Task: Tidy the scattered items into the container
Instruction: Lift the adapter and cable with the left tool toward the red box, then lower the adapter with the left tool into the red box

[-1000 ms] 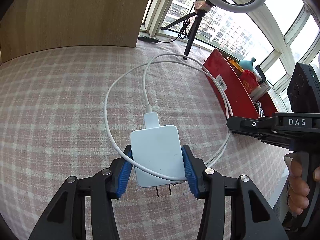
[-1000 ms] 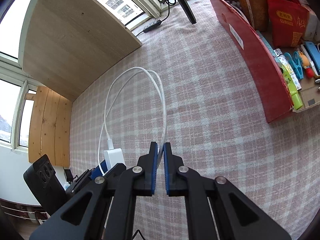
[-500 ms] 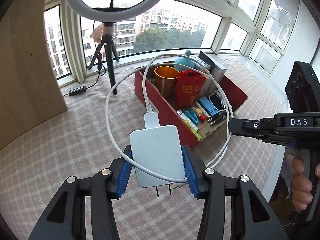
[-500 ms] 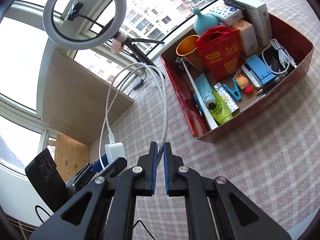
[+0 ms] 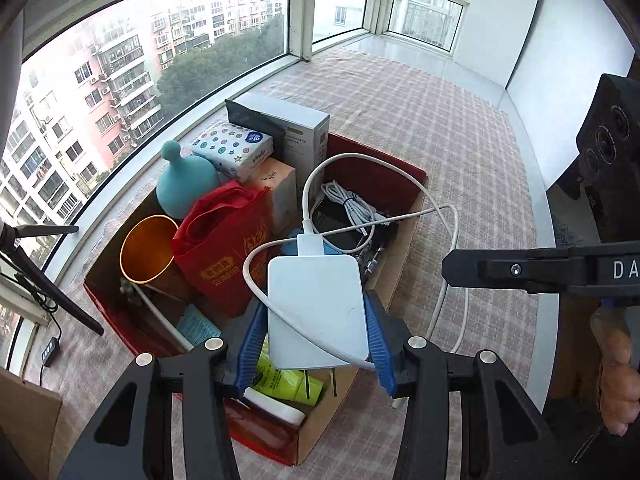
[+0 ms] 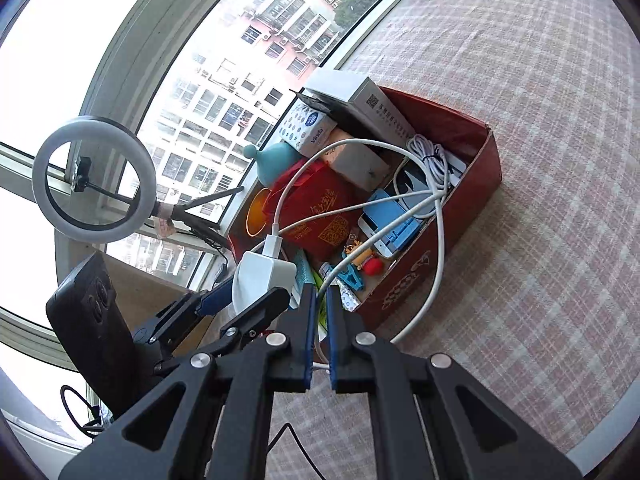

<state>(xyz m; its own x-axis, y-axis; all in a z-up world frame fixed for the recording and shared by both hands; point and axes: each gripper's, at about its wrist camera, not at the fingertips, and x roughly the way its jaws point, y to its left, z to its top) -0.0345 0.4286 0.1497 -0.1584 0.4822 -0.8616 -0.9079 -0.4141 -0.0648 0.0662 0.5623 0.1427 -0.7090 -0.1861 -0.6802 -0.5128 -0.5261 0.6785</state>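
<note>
- Left wrist view: the left claw (image 5: 316, 340) squeezes a white charger (image 5: 316, 310) between its two blue pads (image 5: 378, 342)
- The charger hangs in the air above the near end of a red box (image 5: 404, 174)
- A white cable (image 5: 450, 240) is plugged into the top of the charger; it loops over the box and hangs down past the box's right side
- The box sits on a pink checked cloth (image 5: 440, 120) and is full of things: an orange cup (image 5: 146, 250), a red bag (image 5: 224, 248), a teal bottle (image 5: 184, 184) and a pack of tissues (image 5: 234, 150)
- The right claw's black arm (image 5: 540, 270) reaches in from the right, with a hand (image 5: 614, 376) below it
- Right wrist view: the right claw (image 6: 318, 336) is nearly shut and pinches the white cable (image 6: 440, 248) between its blue pads (image 6: 310, 332)
- The cable loops up over the red box (image 6: 452, 236) and back down its side
- The charger (image 6: 262, 276) shows at the left, held by the left claw (image 6: 244, 304) above the box's edge
- A ring light (image 6: 94, 180) stands by the window
</note>
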